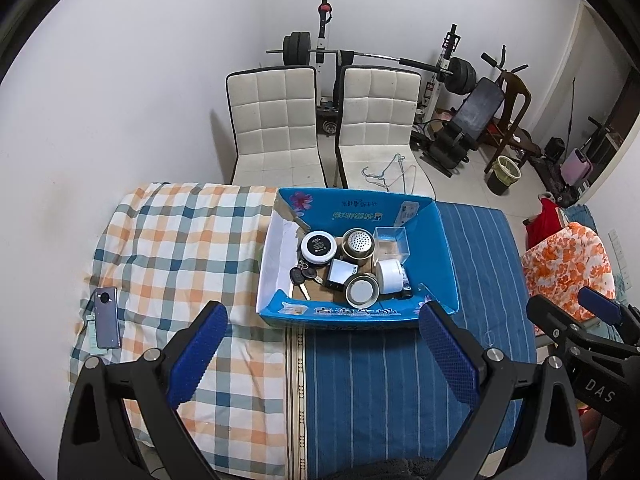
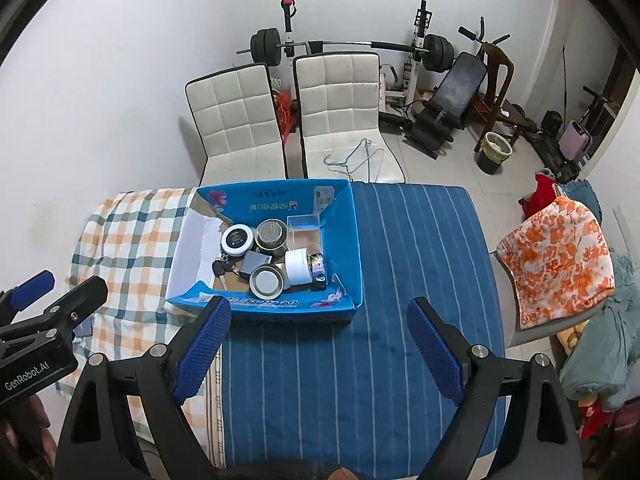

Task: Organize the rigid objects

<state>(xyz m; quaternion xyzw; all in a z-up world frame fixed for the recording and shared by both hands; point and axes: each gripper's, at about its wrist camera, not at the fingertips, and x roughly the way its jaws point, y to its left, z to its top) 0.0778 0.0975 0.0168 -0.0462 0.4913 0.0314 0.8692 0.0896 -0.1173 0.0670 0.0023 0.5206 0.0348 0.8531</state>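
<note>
A blue cardboard box (image 1: 348, 314) (image 2: 276, 307) sits mid-table and holds several rigid items: a black-and-white round tin (image 1: 319, 246), a perforated metal cup (image 1: 358, 243), a clear plastic box (image 1: 392, 240), a white cylinder (image 1: 390, 276), a metal tin (image 1: 362, 290) and car keys (image 1: 302, 274). A purple phone (image 1: 107, 318) lies on the checked cloth at the left. My left gripper (image 1: 322, 320) hangs open in front of the box, holding nothing. My right gripper (image 2: 318, 316) is open too, just short of the box's near wall.
The table wears a checked cloth (image 1: 180, 240) on the left and a blue striped cloth (image 2: 400, 280) on the right. Two white chairs (image 1: 276, 120) stand behind it, one with wire hangers (image 1: 388, 172). A floral-covered seat (image 2: 556, 256) is at right.
</note>
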